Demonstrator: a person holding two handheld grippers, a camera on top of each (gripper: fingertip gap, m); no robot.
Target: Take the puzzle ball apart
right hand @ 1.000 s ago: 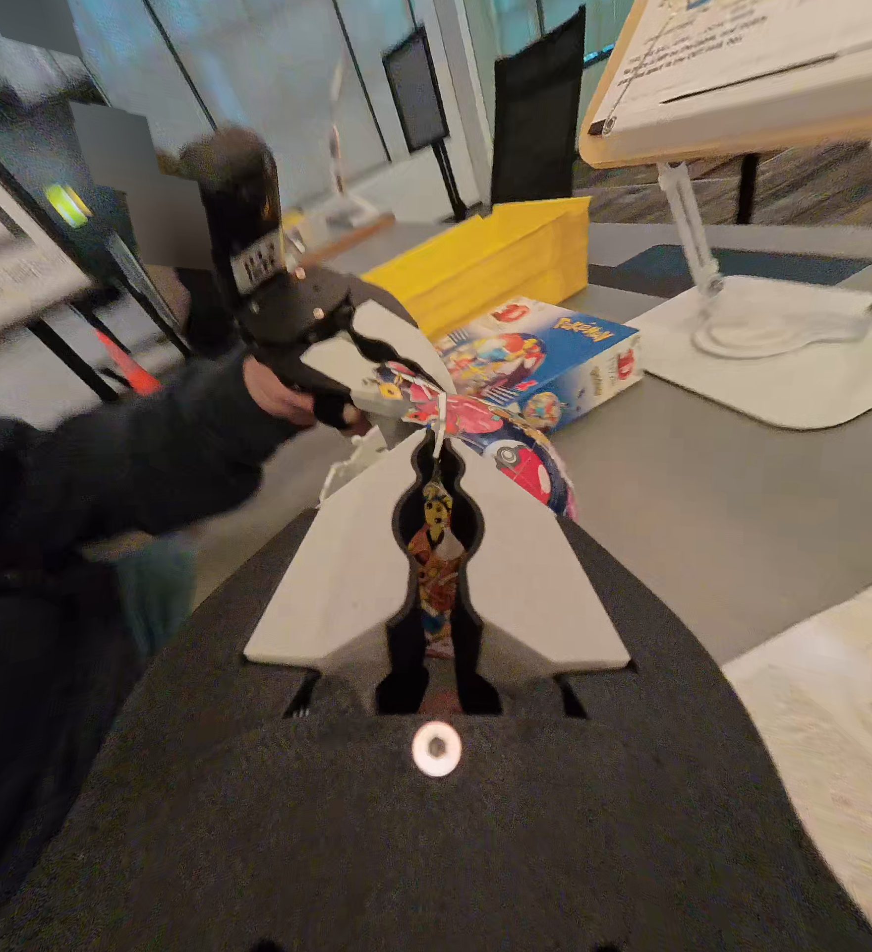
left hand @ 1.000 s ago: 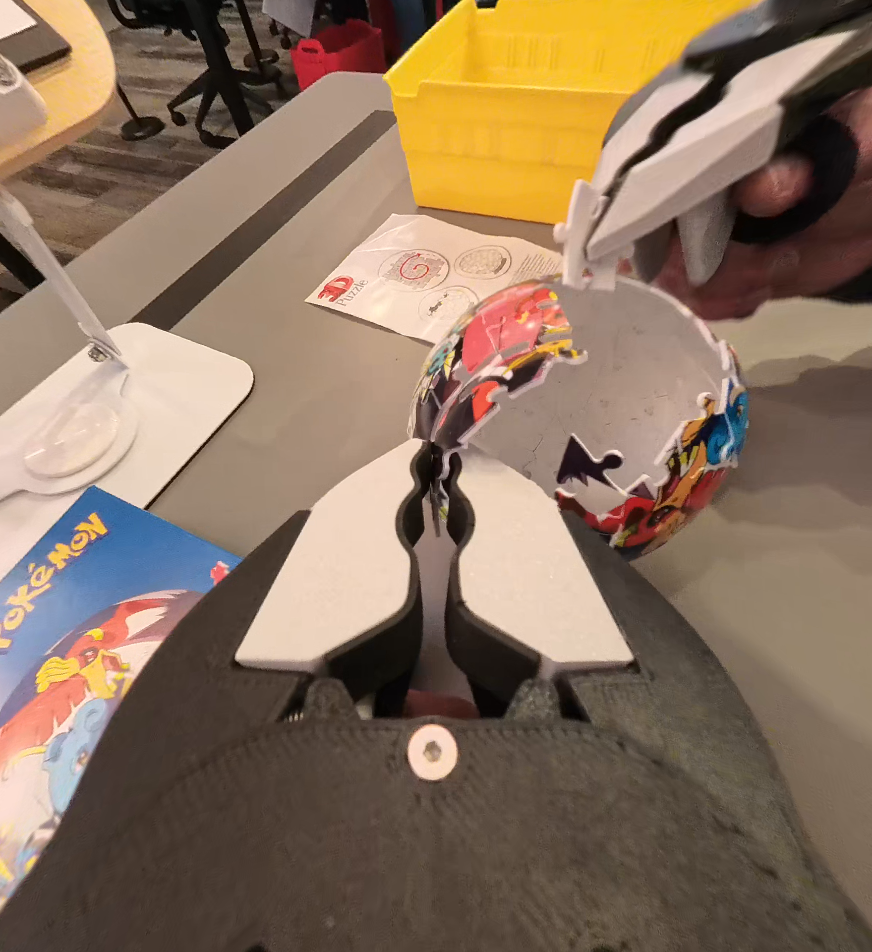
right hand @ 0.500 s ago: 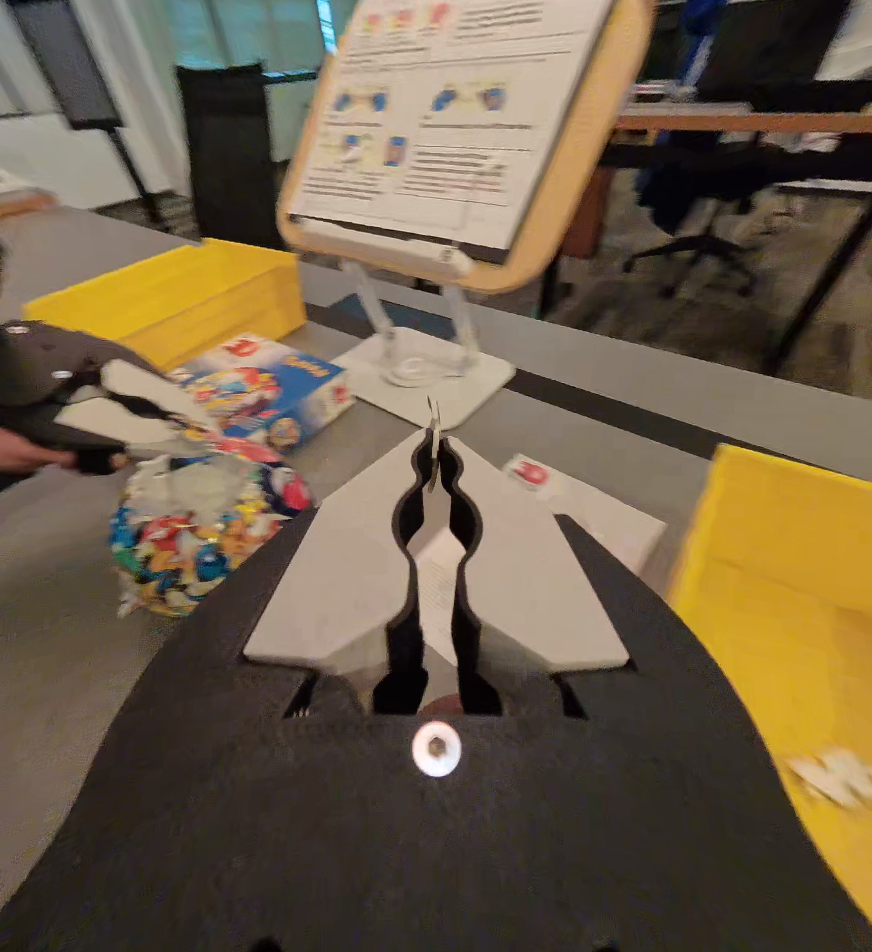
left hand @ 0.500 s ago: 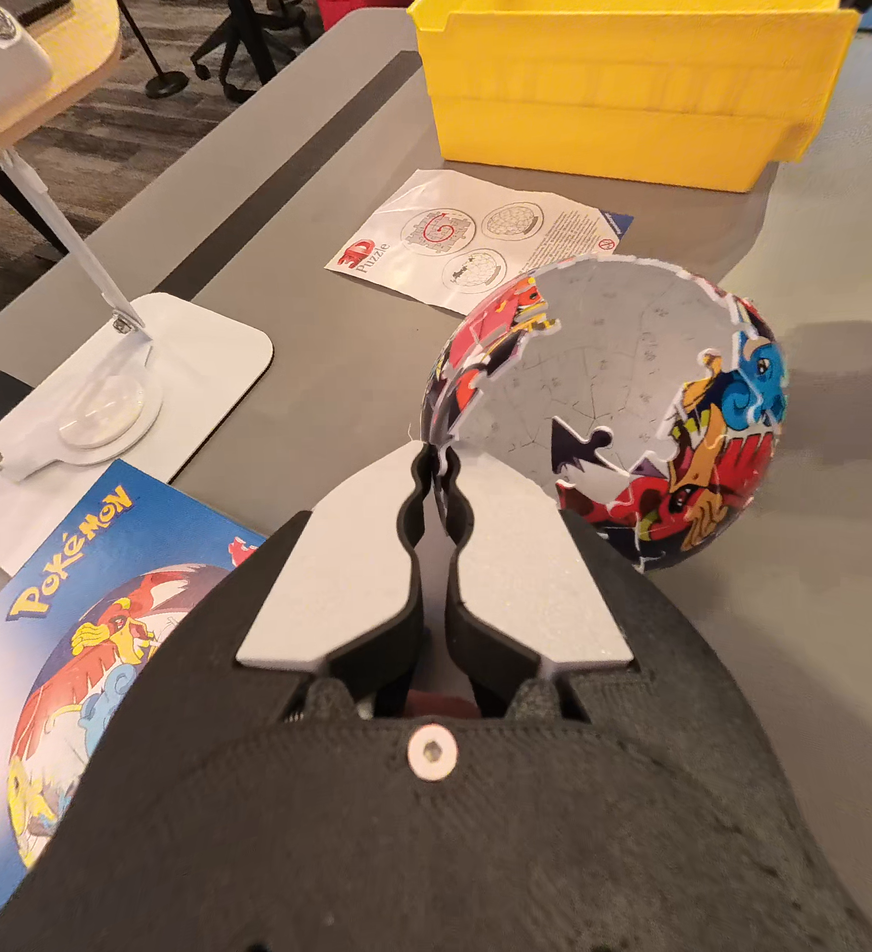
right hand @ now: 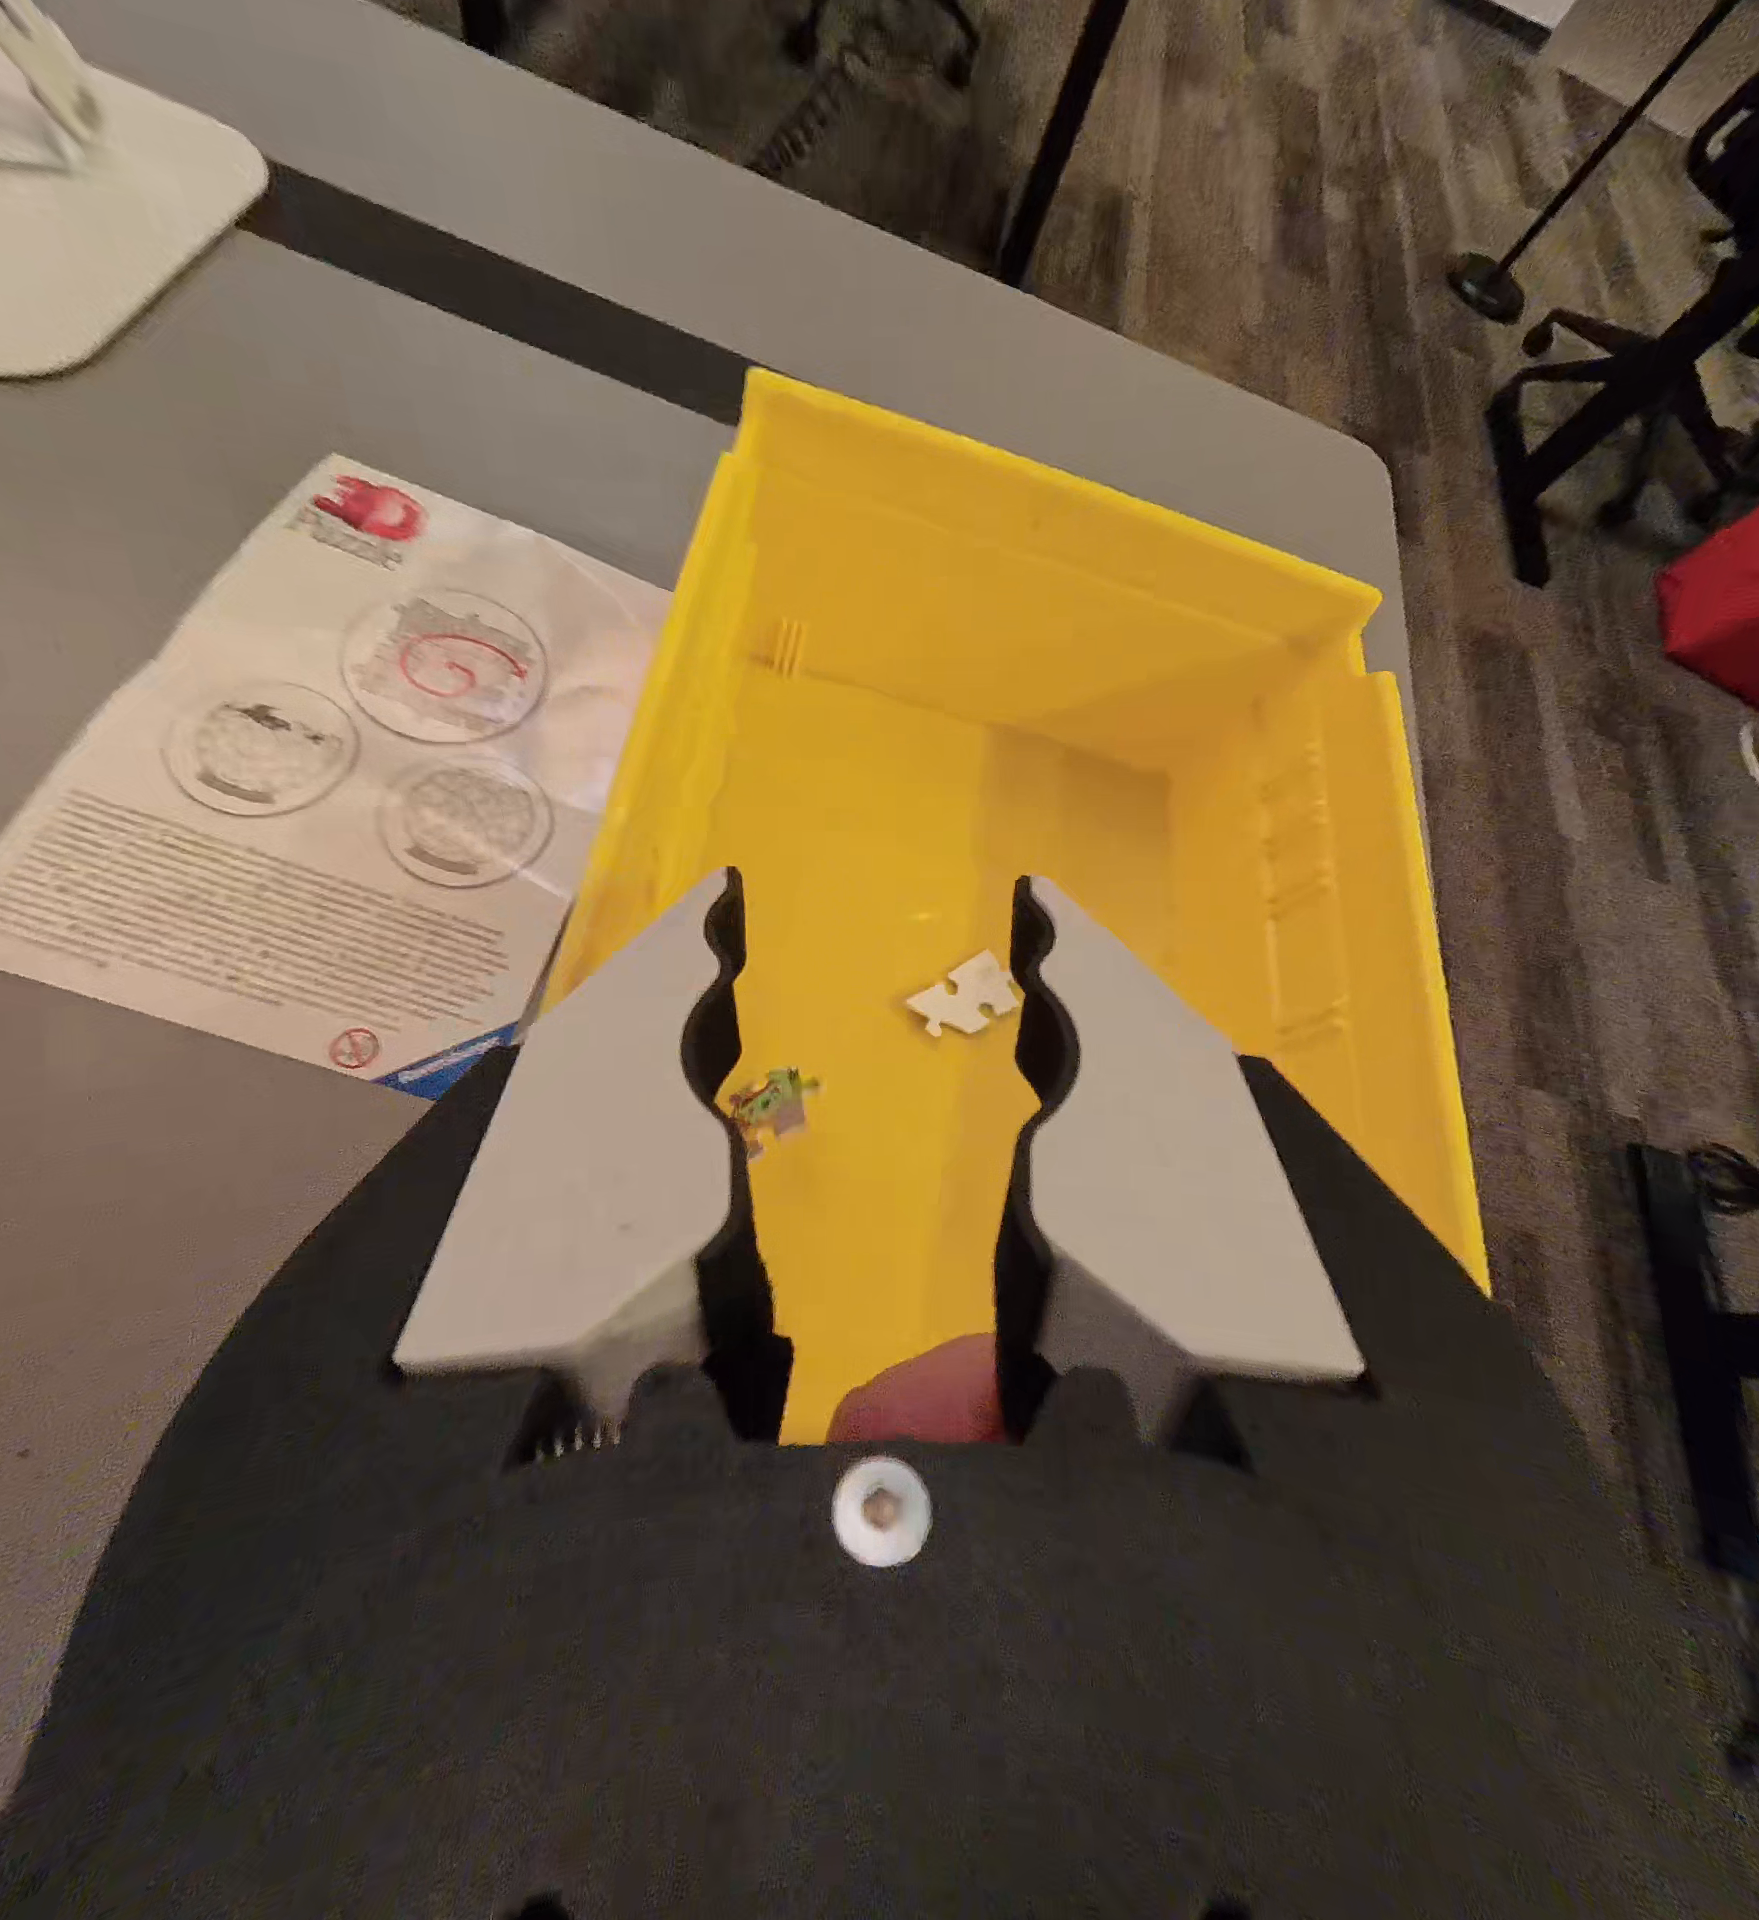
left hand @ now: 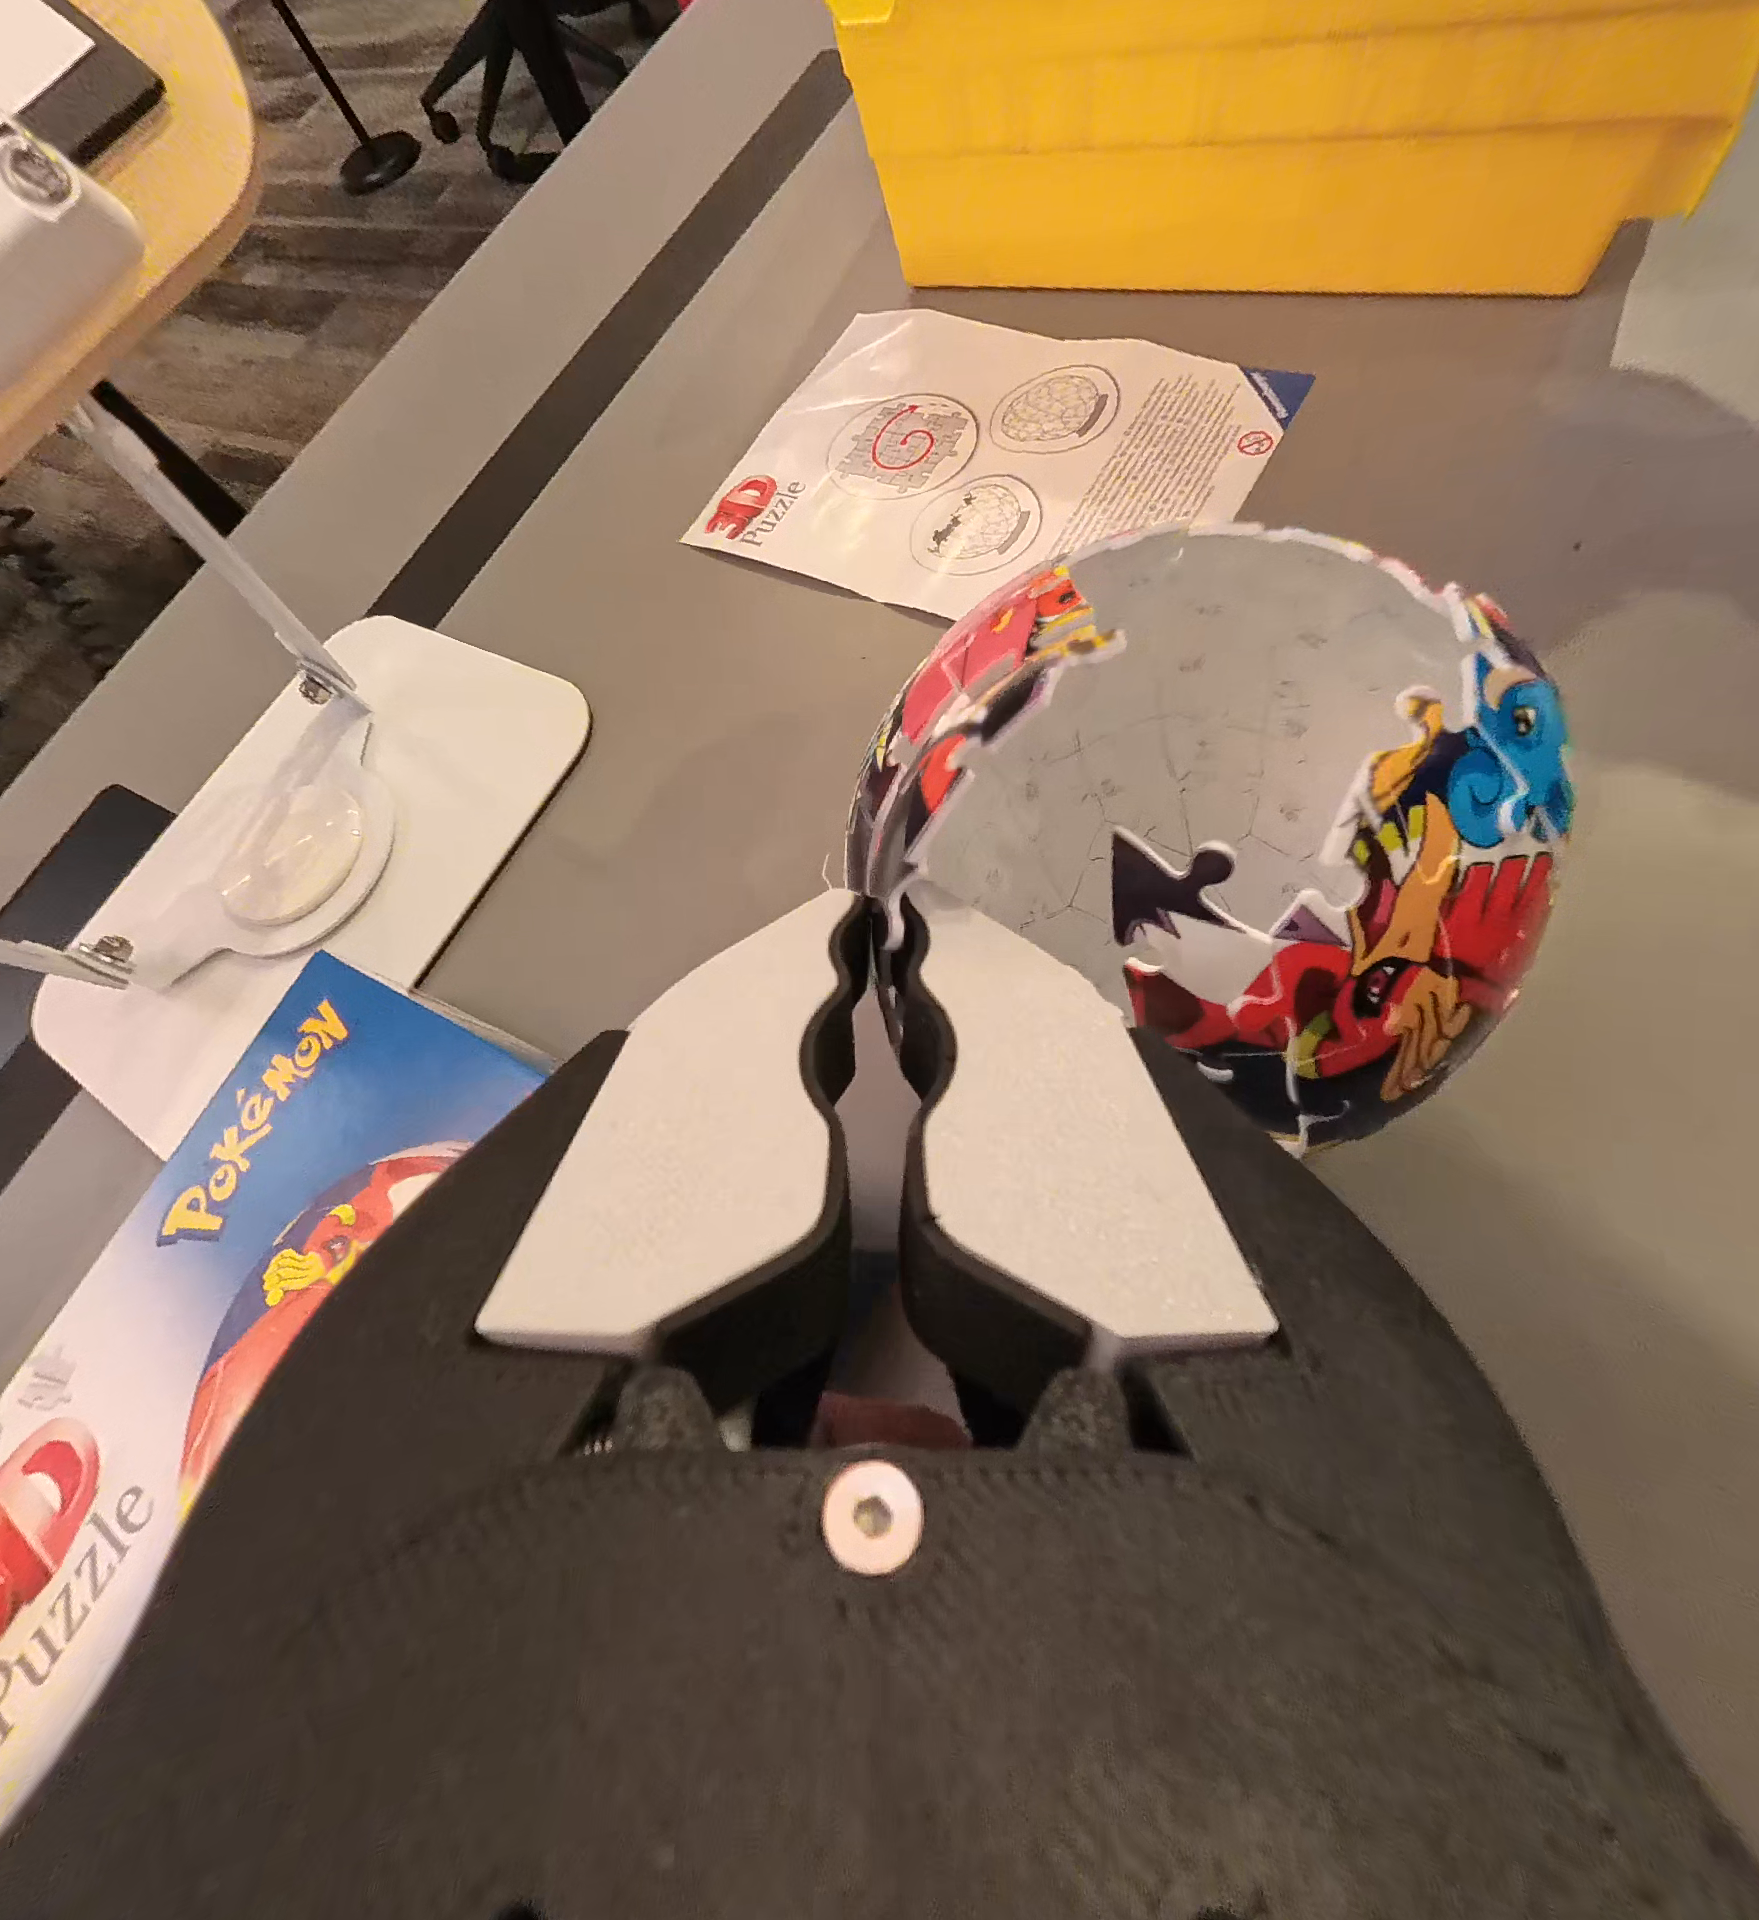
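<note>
Grey and wide, the bench [left hand: 709, 582] is carrying the puzzle ball [left hand: 1270, 831], which is resting just in front of a yellow bin [left hand: 1270, 156] and beside a paper leaflet [left hand: 1010, 457]. One side of the ball is lying open, showing its pale inside. The left tongs [left hand: 883, 914] are clenching the broken edge of the ball, the two tips almost meeting on the thin shell. The right tongs [right hand: 875, 894] are hanging spread wide over the bin [right hand: 958, 582], gripping nothing. Two loose pieces, a white piece [right hand: 963, 992] and a coloured piece [right hand: 776, 1107], are showing on the bin floor. A blue puzzle box [left hand: 179, 1247] is lying at the left.
</note>
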